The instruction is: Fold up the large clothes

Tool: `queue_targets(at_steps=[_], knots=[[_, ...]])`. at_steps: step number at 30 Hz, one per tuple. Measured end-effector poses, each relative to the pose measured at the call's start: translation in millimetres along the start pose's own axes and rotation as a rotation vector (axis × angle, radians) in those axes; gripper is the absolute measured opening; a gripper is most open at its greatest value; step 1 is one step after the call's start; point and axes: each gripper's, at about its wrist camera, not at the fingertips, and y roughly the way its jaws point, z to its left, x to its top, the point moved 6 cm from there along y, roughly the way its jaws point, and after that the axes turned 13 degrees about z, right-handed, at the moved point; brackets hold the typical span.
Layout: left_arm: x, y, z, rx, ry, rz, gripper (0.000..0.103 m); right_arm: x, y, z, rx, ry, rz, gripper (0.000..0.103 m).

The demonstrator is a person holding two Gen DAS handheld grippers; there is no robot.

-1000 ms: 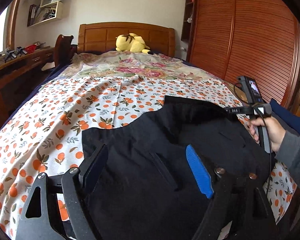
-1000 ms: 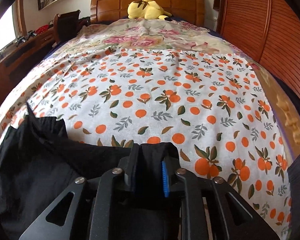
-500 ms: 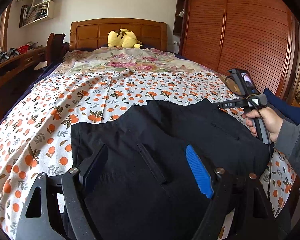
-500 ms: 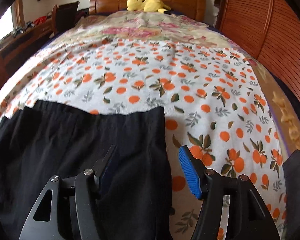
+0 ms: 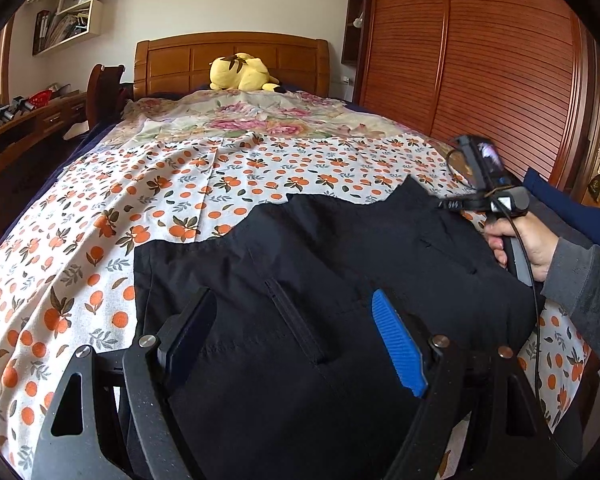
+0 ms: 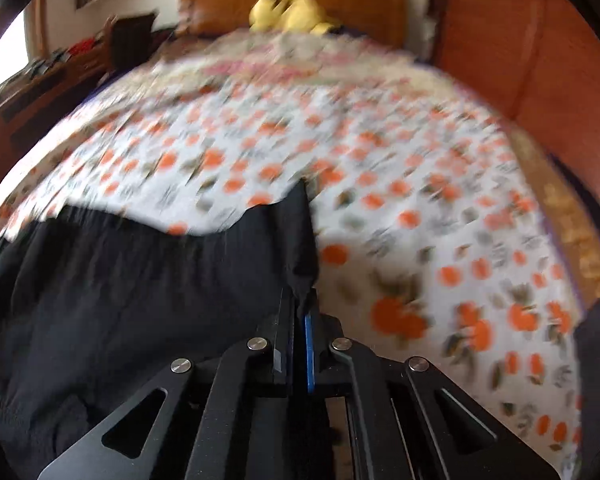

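Right hand-held gripper (image 6: 298, 312) reclosed, pinching black garment (image 6: 140, 280) edge.

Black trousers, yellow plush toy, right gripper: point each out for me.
Black trousers (image 5: 340, 264): left wrist view, on the flat cloth near the pocket.
Yellow plush toy (image 5: 242, 74): left wrist view, on its body.
Right gripper (image 6: 298, 320): right wrist view, between the closed fingertips.

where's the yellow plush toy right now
In the left wrist view the yellow plush toy lies at the far end of the bed, against the wooden headboard.
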Motion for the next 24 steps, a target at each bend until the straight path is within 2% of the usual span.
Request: queue_targets(at_steps=[1,3,6,9,10,11,14,19,22,24], knots=[[-0.5,0.2,-0.2,0.0,0.001,0.002,0.081,2.4,-3.6,-6.2,-0.022,0.029,-0.013,0.003],[-1.6,0.5,-1.1,-0.002,0.0,0.005,0.081,3.2,2.9,-12.8,-0.054,0.053,0.032,0.003],[-4.5,-0.4,-4.4,-0.004,0.009,0.008,0.081,0.1,10.5,-10.8,-0.06,0.022,0.088,0.006],[-7.4,-1.3,-8.6,-0.007,0.015,0.012,0.081,-0.7,-0.7,-10.5,-0.107,-0.02,0.088,0.023],[-8.4,-2.2,-10.3,-0.008,0.017,0.012,0.081,-2.3,-8.2,-9.3,-0.112,-0.035,0.079,0.032],[-9.1,-3.6,-12.3,-0.009,0.019,0.012,0.081,-5.1,-16.0,-7.5,-0.104,-0.046,0.074,0.039],[-12.4,-8.5,-19.3,-0.013,0.029,0.009,0.081,-21.1,-44.4,5.1,-0.065,-0.087,0.054,0.04],[-24.4,-13.8,-34.0,-0.024,0.052,0.019,0.081,-67.6,-91.2,40.0,0.039,-0.194,-0.006,0.04],[-33.4,-13.7,-40.7,-0.026,0.063,0.033,0.081,-98.0,-103.4,56.3,0.116,-0.233,-0.016,0.04],[-41.2,-12.1,-44.3,-0.028,0.059,0.049,0.081,-115.1,-103.8,58.6,0.138,-0.252,-0.008,0.039]])
